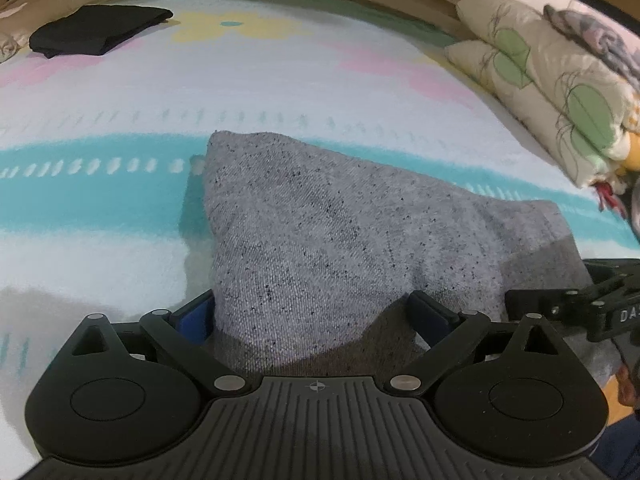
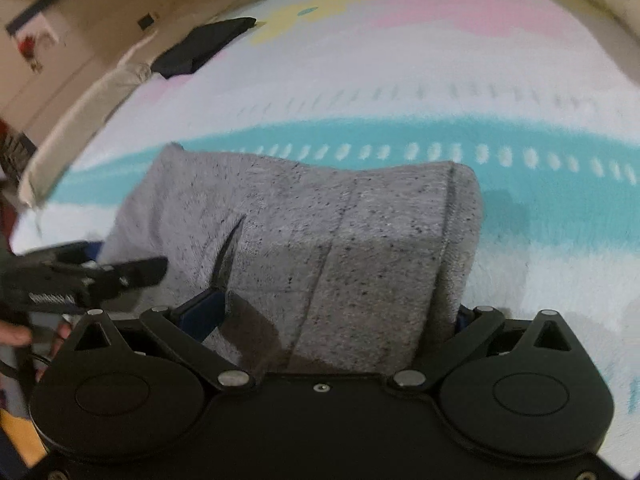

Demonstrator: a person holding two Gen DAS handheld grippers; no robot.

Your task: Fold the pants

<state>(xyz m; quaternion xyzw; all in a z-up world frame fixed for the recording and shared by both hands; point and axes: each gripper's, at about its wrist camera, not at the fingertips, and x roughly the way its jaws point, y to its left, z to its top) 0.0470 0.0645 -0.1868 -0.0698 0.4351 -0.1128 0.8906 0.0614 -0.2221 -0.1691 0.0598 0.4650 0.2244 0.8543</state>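
Note:
The grey speckled pants point(image 1: 340, 232) lie in a folded bundle on the bed, also in the right wrist view point(image 2: 320, 240). My left gripper point(image 1: 316, 312) has its blue-padded fingers point(image 1: 196, 316) spread wide on either side of the cloth's near end, which fills the gap between them. My right gripper point(image 2: 328, 316) stands the same way at the other end, fingers point(image 2: 200, 312) wide apart with the fabric between them. Each gripper shows at the edge of the other's view: the right one point(image 1: 576, 304), the left one point(image 2: 100, 276).
The bed has a white blanket with a teal stripe point(image 1: 100, 196) and pastel flowers. A folded black garment point(image 1: 96, 32) lies at the far left. Folded floral quilts point(image 1: 552, 92) are stacked at the right edge. A wooden headboard runs along the back.

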